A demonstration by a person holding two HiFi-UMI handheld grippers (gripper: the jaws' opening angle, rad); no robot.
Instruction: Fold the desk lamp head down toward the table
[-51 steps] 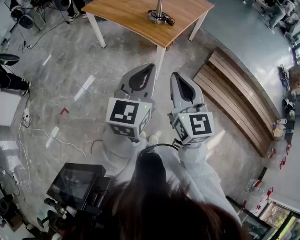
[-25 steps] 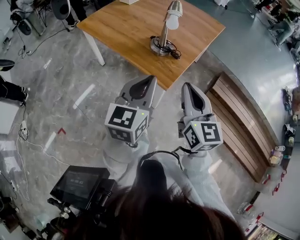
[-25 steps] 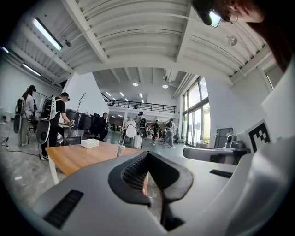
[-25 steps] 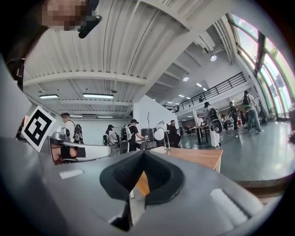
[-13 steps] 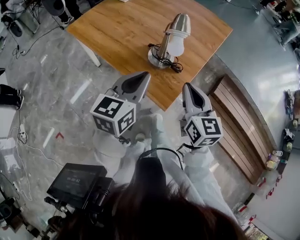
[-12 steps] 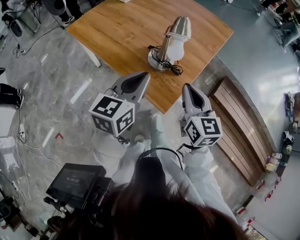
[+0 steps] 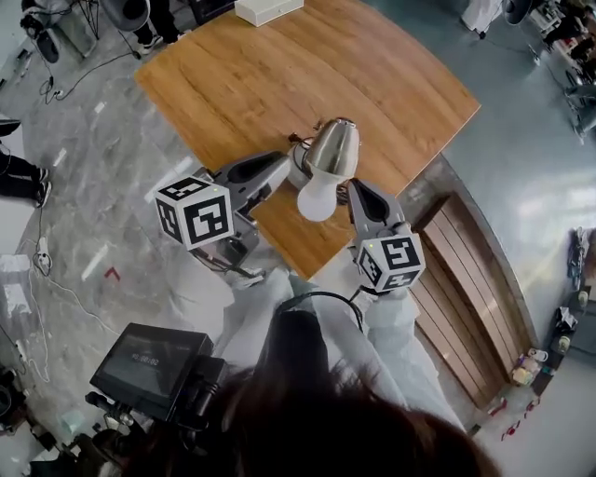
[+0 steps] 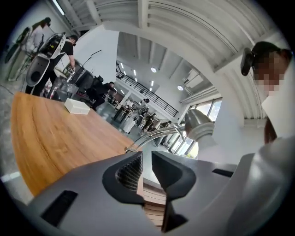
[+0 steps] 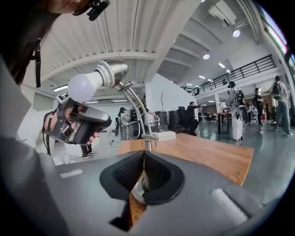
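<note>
Over wooden table, brushed-metal lamp: left gripper fingers just parting, empty; right gripper fingers together.

A white box is set on the table's far edge. A slatted bench is seen right of the table, a dark screen well nearer, leftward.

The head camera looks steeply down on the table. Each gripper camera sits close behind its jaws, looking nearly level across it. All share the lamp.
</note>
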